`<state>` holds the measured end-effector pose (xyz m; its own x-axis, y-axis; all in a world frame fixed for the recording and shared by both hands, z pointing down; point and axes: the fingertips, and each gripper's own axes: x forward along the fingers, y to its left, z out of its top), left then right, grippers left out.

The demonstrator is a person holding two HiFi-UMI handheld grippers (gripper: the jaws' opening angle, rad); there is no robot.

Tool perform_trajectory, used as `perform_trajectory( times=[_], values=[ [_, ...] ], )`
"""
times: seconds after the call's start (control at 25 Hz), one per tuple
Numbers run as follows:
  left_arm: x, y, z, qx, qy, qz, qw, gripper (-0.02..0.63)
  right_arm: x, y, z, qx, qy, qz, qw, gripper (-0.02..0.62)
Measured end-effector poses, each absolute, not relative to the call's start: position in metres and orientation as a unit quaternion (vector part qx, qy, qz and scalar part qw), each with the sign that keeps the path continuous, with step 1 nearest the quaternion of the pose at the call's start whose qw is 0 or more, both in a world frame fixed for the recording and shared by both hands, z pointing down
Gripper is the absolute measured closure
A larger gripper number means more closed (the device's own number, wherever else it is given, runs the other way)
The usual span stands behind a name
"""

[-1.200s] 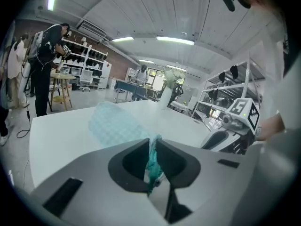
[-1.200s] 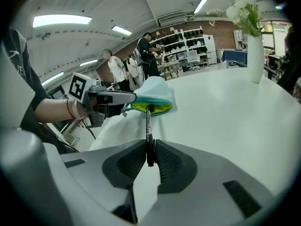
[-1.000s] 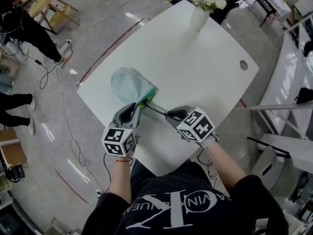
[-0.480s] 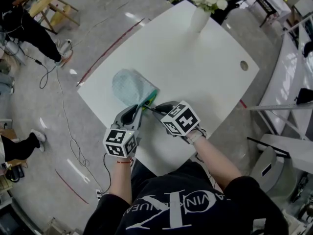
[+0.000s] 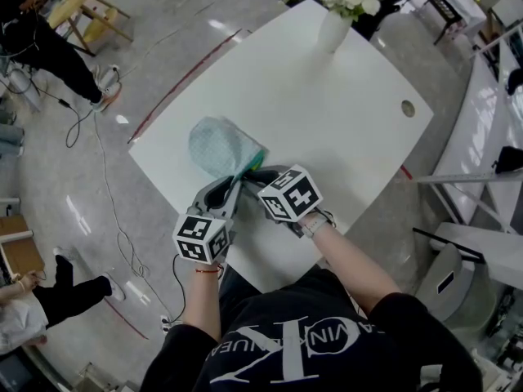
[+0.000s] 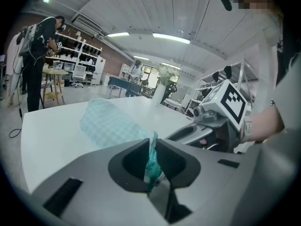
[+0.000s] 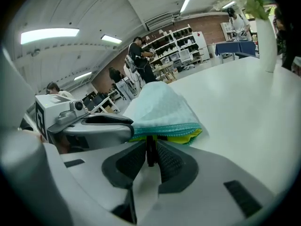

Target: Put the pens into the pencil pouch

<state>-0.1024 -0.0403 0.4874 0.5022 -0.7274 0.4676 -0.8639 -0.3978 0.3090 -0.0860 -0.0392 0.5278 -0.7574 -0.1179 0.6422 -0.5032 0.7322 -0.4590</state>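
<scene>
A pale teal mesh pencil pouch (image 5: 219, 144) lies on the white table (image 5: 327, 104), its mouth facing me. My left gripper (image 5: 233, 183) is shut on the teal rim of the pouch (image 6: 113, 124), and the fabric stands pinched between the left gripper's (image 6: 151, 166) jaws. My right gripper (image 5: 255, 176) is right beside it at the mouth. In the right gripper view, the right gripper (image 7: 150, 152) is shut on a thin dark pen (image 7: 150, 147) whose tip points into the pouch (image 7: 160, 108). A yellow-green lining (image 7: 186, 138) shows in the opening. The rest of the pen is hidden.
A white vase (image 5: 333, 27) of white flowers stands at the table's far edge, and a round cable hole (image 5: 408, 109) is at the right. People stand on the floor to the left (image 5: 41, 39). White furniture lies at the right (image 5: 482, 137).
My right gripper has moved left with the pen, from beside the pouch up to its mouth, and less of the pen shows. The left gripper has stayed on the pouch rim.
</scene>
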Motion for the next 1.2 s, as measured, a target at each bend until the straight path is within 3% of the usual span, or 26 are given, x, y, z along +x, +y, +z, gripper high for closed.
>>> perform_trajectory(
  times=[0.32, 0.64, 1.2],
  values=[
    [-0.105, -0.040, 0.490, 0.824, -0.485, 0.126, 0.266, 0.555, -0.070, -0.024, 0.528, 0.154, -0.889, 0.318, 0.292, 0.451],
    [-0.105, -0.041, 0.490, 0.825, -0.482, 0.125, 0.266, 0.556, -0.070, -0.021, 0.535, 0.152, -0.891, 0.292, 0.314, 0.529],
    [-0.101, -0.040, 0.478, 0.849, -0.447, 0.121, 0.255, 0.556, -0.095, -0.039, 0.529, 0.163, -0.894, 0.294, 0.297, 0.531]
  ],
)
